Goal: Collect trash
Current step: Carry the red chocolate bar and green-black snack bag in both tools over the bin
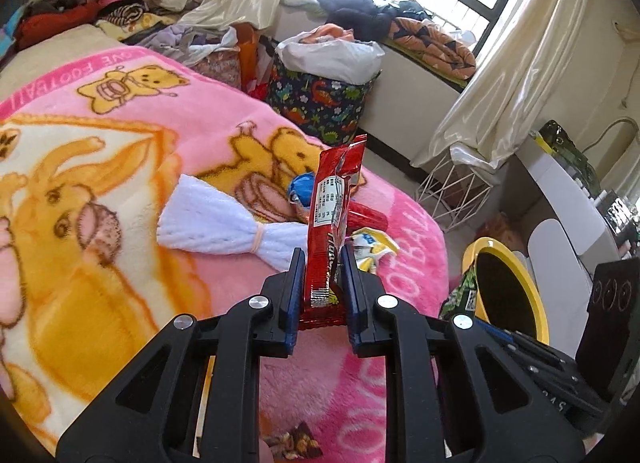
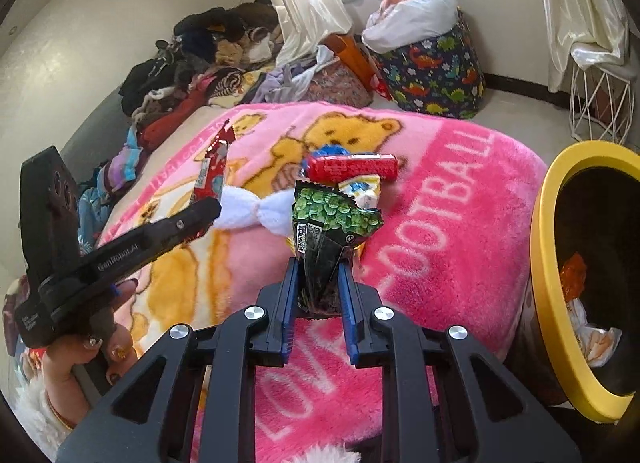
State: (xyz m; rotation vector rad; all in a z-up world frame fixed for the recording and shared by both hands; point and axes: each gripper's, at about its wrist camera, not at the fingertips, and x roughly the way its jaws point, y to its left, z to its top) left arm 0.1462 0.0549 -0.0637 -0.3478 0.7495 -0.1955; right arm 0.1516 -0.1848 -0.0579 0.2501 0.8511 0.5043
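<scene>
The left gripper [image 1: 322, 263] pinches a red snack wrapper [image 1: 334, 219] upright above the pink blanket [image 1: 224, 123]. The right gripper [image 2: 319, 271] clamps a green-and-black wrapper [image 2: 330, 223] near the yellow bin [image 2: 548, 263]. More wrappers [image 2: 352, 169] lie on the blanket.

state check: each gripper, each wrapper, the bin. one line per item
left gripper: shut on red wrapper, held upright
right gripper: shut on green wrapper, held above the blanket
red tube wrapper: lying loose on blanket
yellow-white wrapper: crumpled, on blanket
yellow bin: open, trash already inside
</scene>
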